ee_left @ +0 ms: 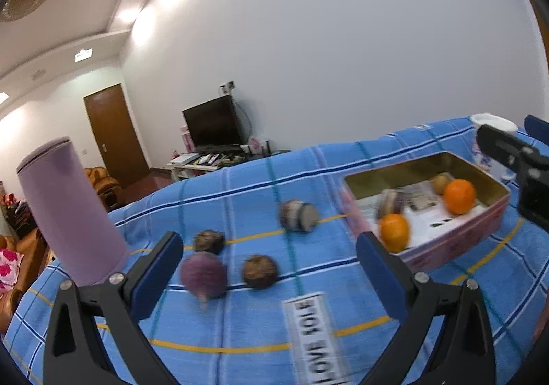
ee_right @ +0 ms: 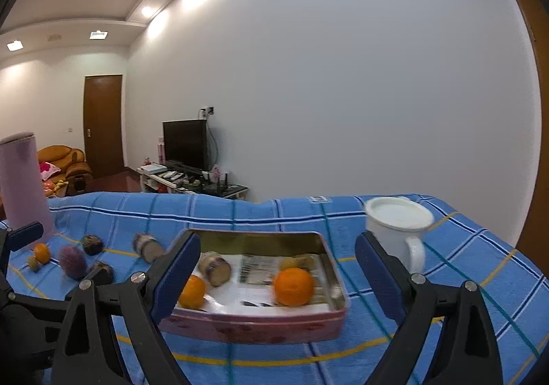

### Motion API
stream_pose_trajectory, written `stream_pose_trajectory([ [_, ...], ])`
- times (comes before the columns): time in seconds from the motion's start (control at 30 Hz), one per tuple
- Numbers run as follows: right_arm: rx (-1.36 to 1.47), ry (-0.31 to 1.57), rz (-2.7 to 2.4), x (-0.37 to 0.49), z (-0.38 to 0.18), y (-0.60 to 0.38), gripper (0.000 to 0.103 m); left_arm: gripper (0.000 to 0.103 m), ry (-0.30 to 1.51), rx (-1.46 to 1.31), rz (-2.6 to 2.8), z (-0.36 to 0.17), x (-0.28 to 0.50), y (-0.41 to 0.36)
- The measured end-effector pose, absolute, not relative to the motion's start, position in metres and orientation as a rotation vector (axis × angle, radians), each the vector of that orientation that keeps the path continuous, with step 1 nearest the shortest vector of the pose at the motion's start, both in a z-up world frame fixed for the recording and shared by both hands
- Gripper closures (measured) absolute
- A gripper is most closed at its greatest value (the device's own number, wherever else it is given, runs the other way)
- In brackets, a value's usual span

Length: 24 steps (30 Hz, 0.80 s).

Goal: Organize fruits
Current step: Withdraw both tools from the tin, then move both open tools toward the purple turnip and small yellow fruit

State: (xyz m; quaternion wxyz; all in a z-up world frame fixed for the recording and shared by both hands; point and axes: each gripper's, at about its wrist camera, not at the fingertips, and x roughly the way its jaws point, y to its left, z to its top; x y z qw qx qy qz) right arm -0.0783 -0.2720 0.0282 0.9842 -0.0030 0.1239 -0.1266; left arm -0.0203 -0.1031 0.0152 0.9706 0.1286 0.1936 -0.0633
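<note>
Here, pink tin (ee_right: 254,326) lengthwise leftward-rightward.

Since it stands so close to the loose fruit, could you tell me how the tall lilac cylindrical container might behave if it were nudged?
The tall lilac cylindrical container is tall for its base, so a push near the top would probably tip it. Its smooth, round side may slip between pads. On the soft blue checked cloth it likely stands less firmly.

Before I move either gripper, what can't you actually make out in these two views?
- Purple round fruit, left wrist view: motion blur hides its kind.
- Small yellowish fruit in the pink rectangular tin, right wrist view: the big orange covers it.
- Printed paper lining the tin: text too small.
- Small orange fruit, right wrist view: too small, near edge.
</note>
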Motion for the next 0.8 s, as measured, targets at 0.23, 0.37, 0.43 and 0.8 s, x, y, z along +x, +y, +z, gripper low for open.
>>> stream_pose_trajectory([
  [0.23,0.049,0.278,-0.185,-0.057,0.027,-0.237,0.010,0.000,0.398,0.225,-0.064,0.016,-0.004,-0.052],
  [0.37,0.046,0.287,-0.156,-0.046,0.023,-0.214,0.010,0.000,0.400,0.206,-0.041,0.018,0.003,-0.030],
  [0.43,0.045,0.293,-0.143,-0.042,0.023,-0.203,0.010,0.000,0.401,0.198,-0.031,0.018,0.007,-0.019],
  [0.8,0.042,0.351,-0.062,-0.015,0.012,-0.156,0.010,0.000,0.414,0.166,0.036,0.017,0.030,0.039],
])
